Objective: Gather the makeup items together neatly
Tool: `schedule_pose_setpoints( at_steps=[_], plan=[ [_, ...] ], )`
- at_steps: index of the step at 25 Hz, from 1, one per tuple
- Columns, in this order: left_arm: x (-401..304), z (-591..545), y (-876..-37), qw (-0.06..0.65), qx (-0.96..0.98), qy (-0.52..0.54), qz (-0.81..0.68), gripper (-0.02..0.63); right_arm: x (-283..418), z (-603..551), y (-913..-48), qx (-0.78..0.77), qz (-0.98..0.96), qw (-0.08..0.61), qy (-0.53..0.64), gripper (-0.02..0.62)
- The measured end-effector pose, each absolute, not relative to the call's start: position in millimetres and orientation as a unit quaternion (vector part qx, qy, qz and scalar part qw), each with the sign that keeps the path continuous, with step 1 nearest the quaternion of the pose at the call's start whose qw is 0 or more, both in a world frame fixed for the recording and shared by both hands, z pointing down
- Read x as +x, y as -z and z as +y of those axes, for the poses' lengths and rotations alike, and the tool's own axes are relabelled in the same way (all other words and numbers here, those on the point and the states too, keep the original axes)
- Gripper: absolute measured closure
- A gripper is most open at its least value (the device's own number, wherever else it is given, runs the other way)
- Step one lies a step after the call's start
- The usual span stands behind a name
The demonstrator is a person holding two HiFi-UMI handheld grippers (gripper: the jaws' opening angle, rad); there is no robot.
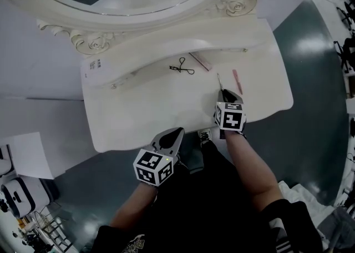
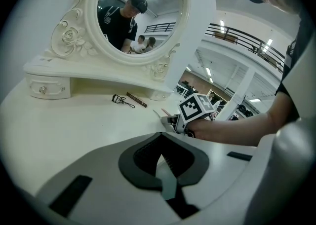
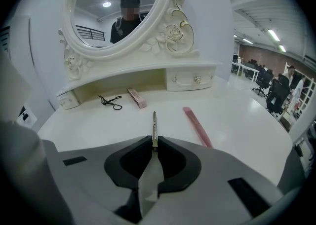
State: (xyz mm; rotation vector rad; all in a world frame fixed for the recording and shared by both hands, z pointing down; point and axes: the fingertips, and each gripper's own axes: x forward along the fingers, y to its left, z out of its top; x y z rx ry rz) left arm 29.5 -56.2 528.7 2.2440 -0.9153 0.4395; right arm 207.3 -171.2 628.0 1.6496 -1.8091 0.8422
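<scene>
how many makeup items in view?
4. Eyelash curler and pink tube side by side near the shelf; pink stick toward the right; slim pencil gripped in the right gripper. Drawers may hide more.

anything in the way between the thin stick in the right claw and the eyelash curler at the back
Nothing visible. The right claw is shut on the thin stick, and only bare table lies between it and the eyelash curler and pink box. The pink pencil lies off to the right.
</scene>
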Motion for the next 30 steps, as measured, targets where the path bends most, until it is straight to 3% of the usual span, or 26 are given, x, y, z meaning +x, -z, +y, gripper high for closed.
schedule_pose_setpoints(
  at_steps=[17, 21, 30],
  plan=[
    [7.9, -49.6, -522.0, 0.325, 0.865, -0.161, -0.348, 0.598, 203.9, -157.5, -609.0, 0.604, -0.694, 0.287, -0.265, 0.520],
    [2.0, -45.1, -514.8, 0.318, 0.868, -0.155, -0.348, 0.598, 188.1, -145.8, -578.9, 0.598, -0.721, 0.238, -0.256, 0.563],
    [-20.1, -30.1, -492.1, 0.300, 0.878, -0.133, -0.350, 0.598, 107.8, -108.8, -498.9, 0.527, -0.803, 0.132, -0.242, 0.566]
  ],
)
